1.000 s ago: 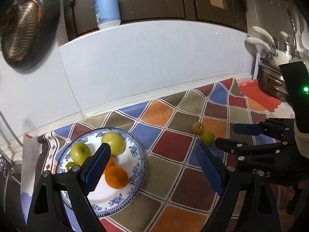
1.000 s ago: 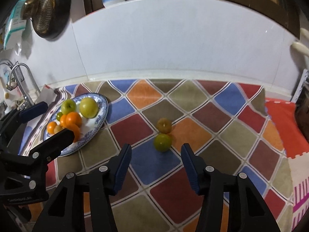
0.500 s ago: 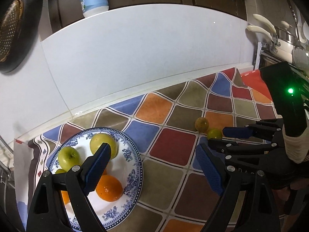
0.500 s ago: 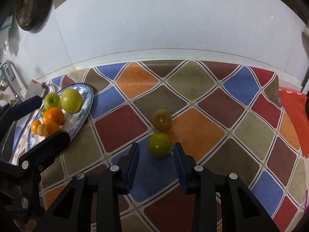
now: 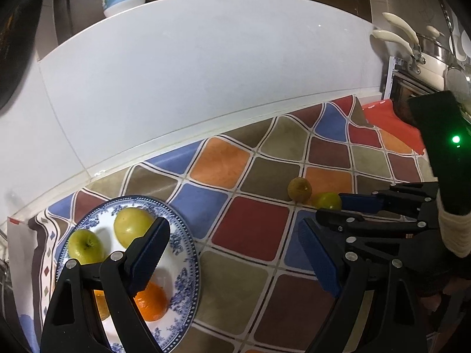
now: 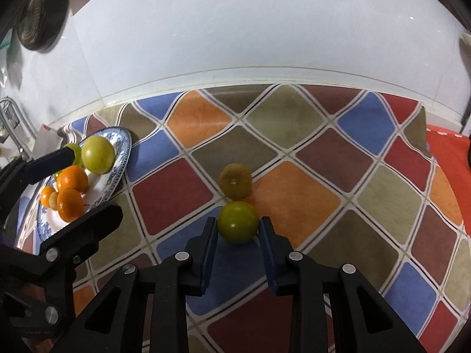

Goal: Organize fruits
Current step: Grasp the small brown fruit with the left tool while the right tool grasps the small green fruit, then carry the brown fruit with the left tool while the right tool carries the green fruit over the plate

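Two blue pads of the right claw (image 6: 238,229) have just closed on a green fruit (image 6: 238,225) resting on the worktop (image 6: 323,197); a brownish fruit (image 6: 235,181) sits just beyond, the plate (image 6: 125,150) far left; left claw (image 5: 232,253) gapes, empty.

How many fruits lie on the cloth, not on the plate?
2. A green fruit sits between the right gripper's fingers, which have just been closing on it. A brownish fruit lies just behind it. None looks hidden.
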Demonstrator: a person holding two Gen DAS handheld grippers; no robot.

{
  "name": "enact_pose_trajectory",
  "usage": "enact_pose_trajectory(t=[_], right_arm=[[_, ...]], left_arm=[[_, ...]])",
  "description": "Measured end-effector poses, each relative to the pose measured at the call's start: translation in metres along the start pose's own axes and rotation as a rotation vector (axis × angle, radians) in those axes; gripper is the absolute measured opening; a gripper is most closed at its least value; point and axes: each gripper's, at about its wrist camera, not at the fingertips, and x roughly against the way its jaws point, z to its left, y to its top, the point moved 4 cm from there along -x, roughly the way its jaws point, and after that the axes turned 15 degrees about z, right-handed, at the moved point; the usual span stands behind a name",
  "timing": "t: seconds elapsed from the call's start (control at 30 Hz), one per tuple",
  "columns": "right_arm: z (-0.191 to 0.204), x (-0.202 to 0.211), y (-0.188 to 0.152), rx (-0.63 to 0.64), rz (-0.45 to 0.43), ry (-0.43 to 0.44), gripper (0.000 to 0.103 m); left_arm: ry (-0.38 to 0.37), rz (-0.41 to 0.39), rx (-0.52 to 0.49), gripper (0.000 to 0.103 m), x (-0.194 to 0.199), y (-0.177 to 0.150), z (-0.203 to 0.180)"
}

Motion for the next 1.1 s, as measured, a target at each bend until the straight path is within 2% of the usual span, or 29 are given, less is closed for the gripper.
enact_pose_trajectory(t=[0.17, 0.37, 0.63, 0.93, 1.03, 1.1], right_arm=[[-0.019, 0.009, -0.002, -0.065, -0.024, -0.008, 0.03], [-0.046, 0.023, -0.001, -0.13, -0.049, -0.034, 0.03], [-0.07, 0.033, 0.002, -0.185, -0.068, -0.042, 0.03], [-0.072, 0.026, 0.001, -0.189, -0.062, -0.039, 0.03], [-0.072, 0.024, 0.002, -0.188, -0.059, -0.038, 0.03], [-0.072, 0.024, 0.002, -0.188, -0.057, -0.038, 0.03]], left_arm=[[-0.075, -0.008, -0.003, 0.09, -0.007, 0.011, -0.012], [-0.142, 0.02, -0.009, 0.08, -0.026, 0.029, -0.03], [-0.157, 0.092, -0.029, 0.059, -0.056, 0.043, -0.049], [-0.167, 0.136, -0.041, 0.036, -0.076, 0.047, -0.058], [-0.177, 0.137, -0.048, 0.029, -0.076, 0.046, -0.059], [-0.175, 0.137, -0.045, 0.029, -0.075, 0.045, -0.058]])
